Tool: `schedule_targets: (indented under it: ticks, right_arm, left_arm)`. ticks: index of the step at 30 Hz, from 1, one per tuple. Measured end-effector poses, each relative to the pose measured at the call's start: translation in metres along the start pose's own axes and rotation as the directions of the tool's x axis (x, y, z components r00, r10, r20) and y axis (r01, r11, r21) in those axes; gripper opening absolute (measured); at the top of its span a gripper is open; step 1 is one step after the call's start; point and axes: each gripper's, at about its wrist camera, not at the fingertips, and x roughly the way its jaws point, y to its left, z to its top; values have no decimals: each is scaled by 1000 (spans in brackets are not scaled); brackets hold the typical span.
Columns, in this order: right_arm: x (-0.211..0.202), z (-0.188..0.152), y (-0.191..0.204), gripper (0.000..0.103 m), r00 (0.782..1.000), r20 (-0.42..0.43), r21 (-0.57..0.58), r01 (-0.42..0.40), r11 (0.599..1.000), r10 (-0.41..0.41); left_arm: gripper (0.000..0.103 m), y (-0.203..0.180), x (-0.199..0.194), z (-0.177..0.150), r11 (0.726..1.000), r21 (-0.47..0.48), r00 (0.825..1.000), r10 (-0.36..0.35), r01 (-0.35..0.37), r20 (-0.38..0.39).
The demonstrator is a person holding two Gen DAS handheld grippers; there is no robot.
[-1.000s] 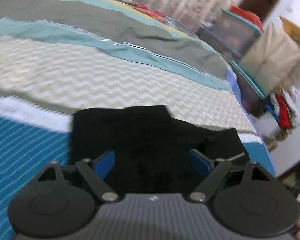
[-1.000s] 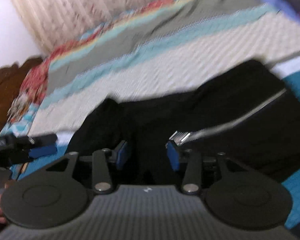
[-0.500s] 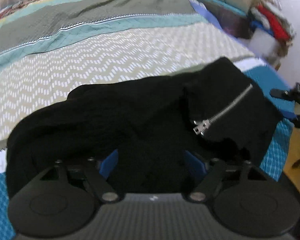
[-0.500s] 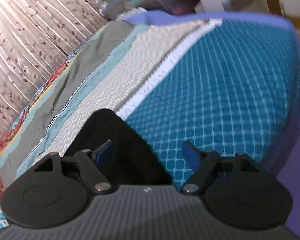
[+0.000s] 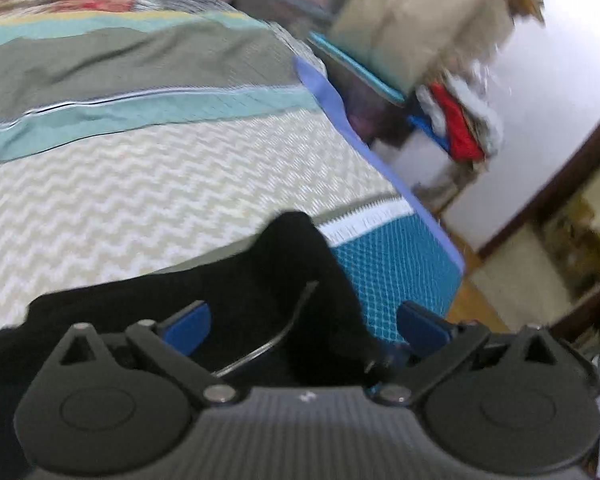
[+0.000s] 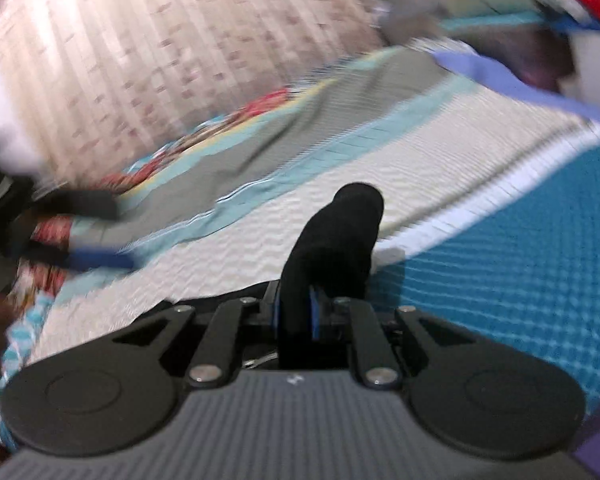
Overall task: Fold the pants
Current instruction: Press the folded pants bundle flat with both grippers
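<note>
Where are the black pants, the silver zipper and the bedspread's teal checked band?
Black fabric pants (image 5: 292, 264): left wrist view, raised fold of cloth.
Silver metal zipper (image 5: 296, 320): left wrist view, middle of the curved zipper line.
Teal checked band of the bedspread (image 6: 512, 264): right wrist view, bare patch right of the pants.

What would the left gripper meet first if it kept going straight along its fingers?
Probably the black pants, lying between and just ahead of the left gripper, whose jaws are opening wide; beyond lies the patterned bedspread. Depth is blurred.
</note>
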Motion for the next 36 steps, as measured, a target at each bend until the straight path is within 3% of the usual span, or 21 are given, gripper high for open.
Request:
schedule_targets:
  ticks: [3, 5, 6, 7, 9, 14, 19, 26, 29, 32, 34, 36]
  right_arm:
    - [8, -2, 18, 17, 1000, -6, -89, -27, 996, 26]
    - [11, -2, 25, 17, 998, -16, -118, -60, 991, 58]
    - [12, -2, 29, 17, 996, -26, -133, -82, 988, 79]
    - [14, -3, 33, 17, 995, -35, -147, -101, 984, 97]
    - [19, -3, 45, 17, 992, -48, -172, -126, 977, 120]
    - [29, 4, 80, 17, 962, -82, -148, -272, 951, 262]
    - [48, -2, 139, 17, 917, -148, -223, -395, 891, 370]
    - [99, -36, 194, 17, 844, -340, -232, -502, 833, 415]
    - [113, -54, 204, 26, 810, -418, -228, -532, 816, 411]
    - [121, -53, 198, 32, 761, -481, -138, -557, 819, 436]
    - [108, -46, 185, 34, 762, -451, -85, -556, 827, 465]
    - [92, -39, 165, 42, 773, -409, -44, -548, 835, 486]
  left_arm:
    - [101, -11, 31, 5, 1000, 9, 997, 11, -10, -80]
    - [76, -10, 35, 2, 998, 13, 994, 65, -64, -85]
    - [45, -5, 34, 0, 996, 9, 992, 89, -89, -86]
    - [23, 3, 31, -1, 994, -7, 990, 110, -111, -85]
    - [17, 19, 15, -2, 992, -54, 991, 114, -117, -64]
    - [15, 54, -49, -20, 987, -97, 989, 134, -126, 70]
    - [15, 95, -101, -44, 969, -198, 969, 185, -152, 164]
    - [15, 167, -120, -101, 893, -409, 955, 266, -191, 135]
    - [16, 191, -107, -124, 861, -471, 959, 266, -191, 98]
    - [21, 205, -88, -140, 840, -509, 965, 254, -189, 61]
    - [34, 205, -84, -148, 833, -508, 957, 285, -216, 60]
    - [40, 204, -90, -157, 827, -510, 947, 314, -236, 72]
